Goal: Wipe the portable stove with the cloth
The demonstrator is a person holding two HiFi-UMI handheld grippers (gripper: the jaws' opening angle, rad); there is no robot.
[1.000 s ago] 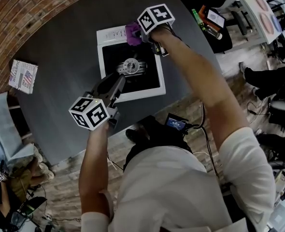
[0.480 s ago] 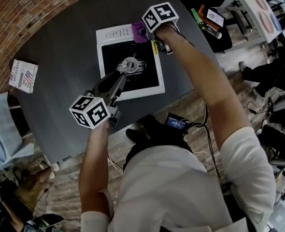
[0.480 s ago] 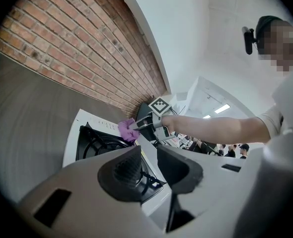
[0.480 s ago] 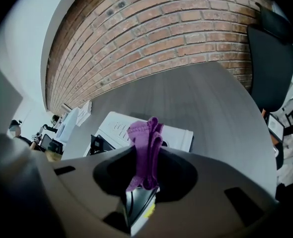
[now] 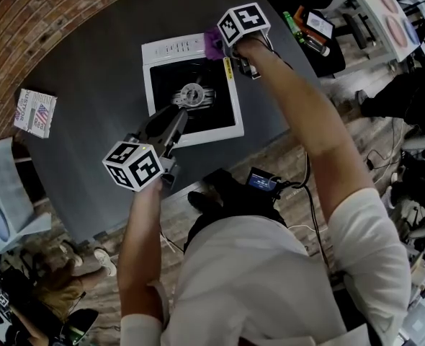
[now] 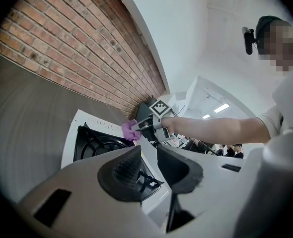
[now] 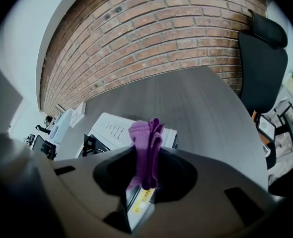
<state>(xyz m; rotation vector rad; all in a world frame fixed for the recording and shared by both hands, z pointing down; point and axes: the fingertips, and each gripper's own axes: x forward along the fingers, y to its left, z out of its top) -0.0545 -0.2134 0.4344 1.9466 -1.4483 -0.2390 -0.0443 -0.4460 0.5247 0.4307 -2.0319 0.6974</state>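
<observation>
Stove (image 5: 162, 49) sits mid-table on the grey table (image 5: 90, 85), white rim, black top, round burner (image 5: 193, 96) in the centre. Right gripper (image 7: 145, 175) is clamped on the purple cloth (image 7: 146, 143). Its own view shows it best: the cloth is folded and pinched between the pads, with a tuft sticking out past the tips over the stove's white button strip. The head view adds the location: the cloth is at the stove's 1 o'clock corner, on the white rim; contact is hard to confirm from there. Left gripper (image 6: 149, 165) has its jaws apart with nothing between them, and the stove's near edge shows through the gap. In the head view its tips hang over the stove's 7 o'clock part; touching or not, can't tell. The left gripper view also catches the right gripper from the side, cloth at its tips at the stove's far end, brick wall (image 6: 62, 33) behind. Only the head view shows a printed packet (image 5: 34, 112) at the stove's 9 o'clock, well apart. Only the right gripper view shows a black chair (image 7: 263, 58) at 2 o'clock past the table edge.
</observation>
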